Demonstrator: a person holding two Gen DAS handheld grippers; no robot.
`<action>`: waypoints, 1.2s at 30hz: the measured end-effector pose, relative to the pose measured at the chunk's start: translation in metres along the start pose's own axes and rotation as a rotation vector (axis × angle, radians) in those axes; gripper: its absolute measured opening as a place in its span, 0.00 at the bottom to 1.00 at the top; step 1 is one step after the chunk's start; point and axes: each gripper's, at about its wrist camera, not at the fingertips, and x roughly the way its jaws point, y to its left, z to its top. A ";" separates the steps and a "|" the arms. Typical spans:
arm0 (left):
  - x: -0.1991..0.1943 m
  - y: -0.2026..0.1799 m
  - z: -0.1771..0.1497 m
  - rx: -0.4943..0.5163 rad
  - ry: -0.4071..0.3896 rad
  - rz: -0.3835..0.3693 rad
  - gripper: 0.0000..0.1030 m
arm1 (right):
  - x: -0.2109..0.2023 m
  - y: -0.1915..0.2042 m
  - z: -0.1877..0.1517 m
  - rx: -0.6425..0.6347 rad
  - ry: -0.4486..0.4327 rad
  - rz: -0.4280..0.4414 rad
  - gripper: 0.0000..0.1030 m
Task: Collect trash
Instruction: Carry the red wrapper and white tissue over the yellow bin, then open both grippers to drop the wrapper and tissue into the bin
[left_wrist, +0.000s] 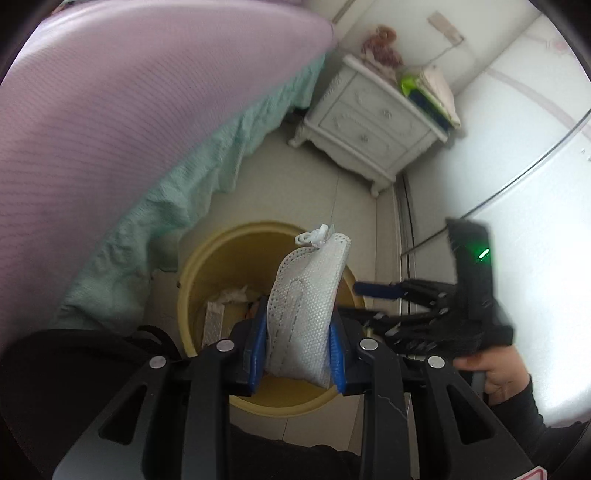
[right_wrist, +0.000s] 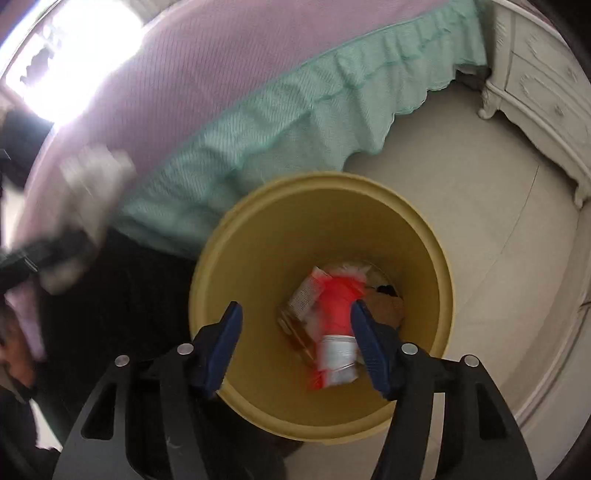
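My left gripper is shut on a white face mask and holds it above the yellow trash bin on the floor. The right gripper shows at the right of that view, next to the bin. In the right wrist view my right gripper is open over the bin's mouth. A red and white packet, blurred, is between the fingers inside the bin, apart from both pads. Other wrappers lie at the bin's bottom. The left gripper with the mask appears blurred at the left.
A bed with a purple cover and a teal skirt borders the bin. A white nightstand with items on top stands beyond it. A white wardrobe is at the right. The floor is pale tile.
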 end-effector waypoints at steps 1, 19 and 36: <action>0.004 0.001 0.001 0.006 0.012 0.006 0.28 | -0.006 -0.004 0.000 0.018 -0.021 0.011 0.60; 0.057 -0.027 0.006 0.106 0.133 -0.009 0.50 | -0.039 -0.027 -0.001 0.057 -0.072 -0.041 0.63; 0.050 -0.022 0.001 0.087 0.119 0.009 0.77 | -0.038 0.001 0.002 -0.022 -0.060 -0.014 0.63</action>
